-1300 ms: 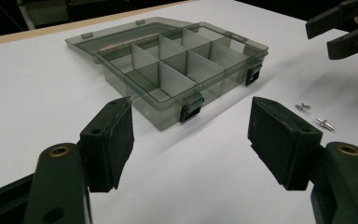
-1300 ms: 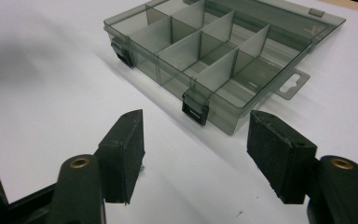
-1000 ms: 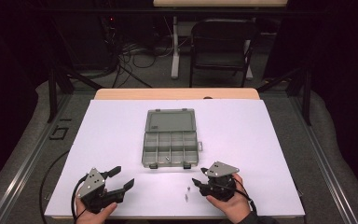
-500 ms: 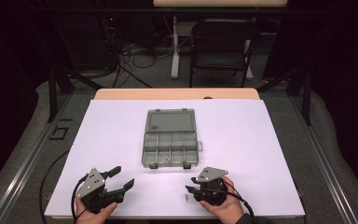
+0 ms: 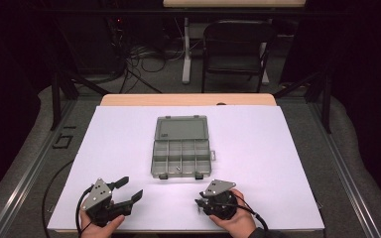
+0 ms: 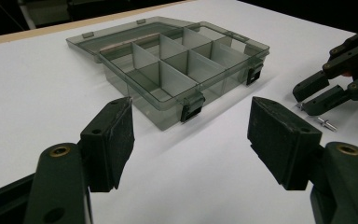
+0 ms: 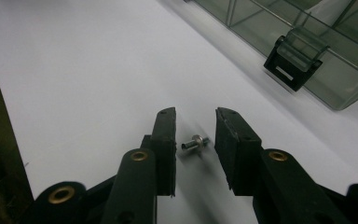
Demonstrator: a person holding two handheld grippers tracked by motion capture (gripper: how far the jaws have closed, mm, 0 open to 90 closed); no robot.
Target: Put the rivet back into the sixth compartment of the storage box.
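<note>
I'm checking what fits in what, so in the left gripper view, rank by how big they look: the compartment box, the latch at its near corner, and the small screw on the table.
1. compartment box, by far the largest.
2. latch, a small black clip.
3. screw, the smallest, lying on the table beside the right gripper.

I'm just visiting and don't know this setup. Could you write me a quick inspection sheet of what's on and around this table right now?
Surface: white table, wooden strip along its far edge.
Job's things: clear grey box lying open, lid flat behind it, latches toward the person; one small item in a near compartment. A small screw lies on the table between the right tool's jaws; a second screw lies beside it.
Clutter: nothing seen.
Grippers: left tool open, apart from the box, holding nothing. Right tool open, jaws either side of the screw, not yet closed.
Cables: one trails from each tool; more lie on the floor beyond.
Surroundings: dark room, black chair behind the table.
</note>
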